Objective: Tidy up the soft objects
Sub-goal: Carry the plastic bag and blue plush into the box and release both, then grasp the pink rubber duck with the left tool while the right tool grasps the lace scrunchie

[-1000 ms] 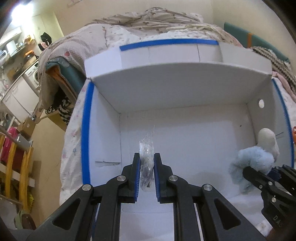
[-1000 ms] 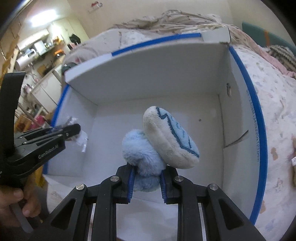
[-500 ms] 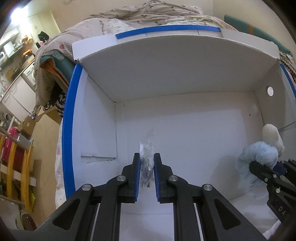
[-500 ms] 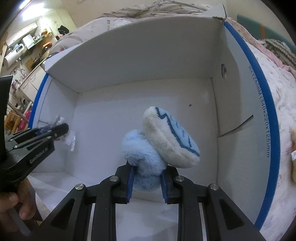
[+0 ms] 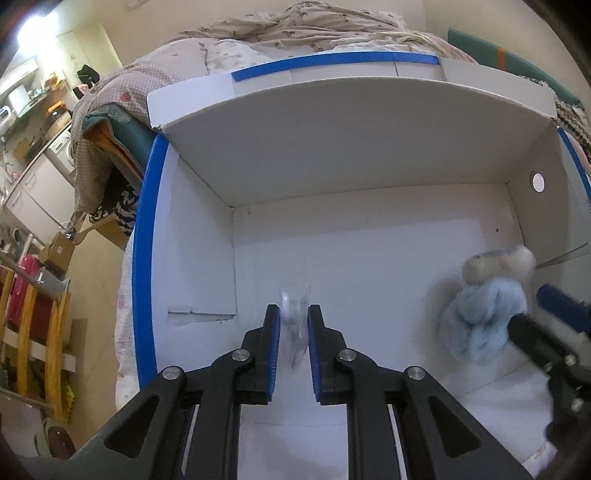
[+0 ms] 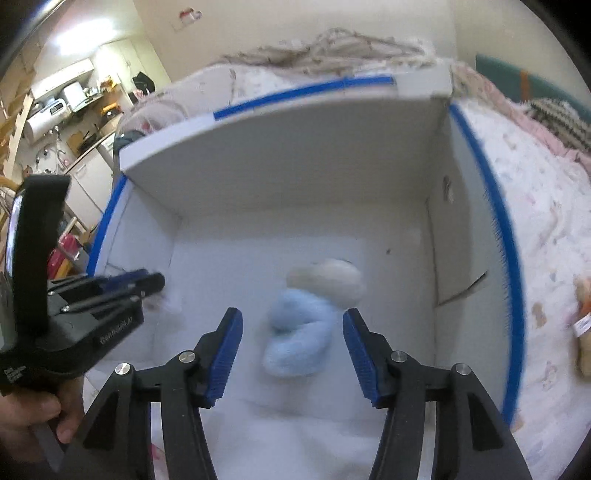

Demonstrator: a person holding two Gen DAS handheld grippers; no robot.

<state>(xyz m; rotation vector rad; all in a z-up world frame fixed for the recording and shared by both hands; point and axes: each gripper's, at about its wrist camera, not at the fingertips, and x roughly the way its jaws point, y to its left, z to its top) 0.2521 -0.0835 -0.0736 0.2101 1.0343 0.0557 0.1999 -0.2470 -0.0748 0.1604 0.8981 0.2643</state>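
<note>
A white cardboard box with blue tape on its rim lies open on a bed. My left gripper is inside it at the left; its jaws stand a little apart around a clear plastic packet, blurred. My right gripper is open wide at the box's right. A light-blue and cream plush toy sits blurred between and just beyond its fingers, loose in the box. The toy also shows in the left wrist view. The left gripper shows in the right wrist view.
The box's walls stand tall around both grippers. Floral bedding lies to the right with another plush at the edge. Rumpled blankets lie behind the box. Kitchen units and shelves stand far left.
My right gripper opened and let go of the plush toy, which dropped into the box. My left gripper's jaws widened slightly around the clear packet.
</note>
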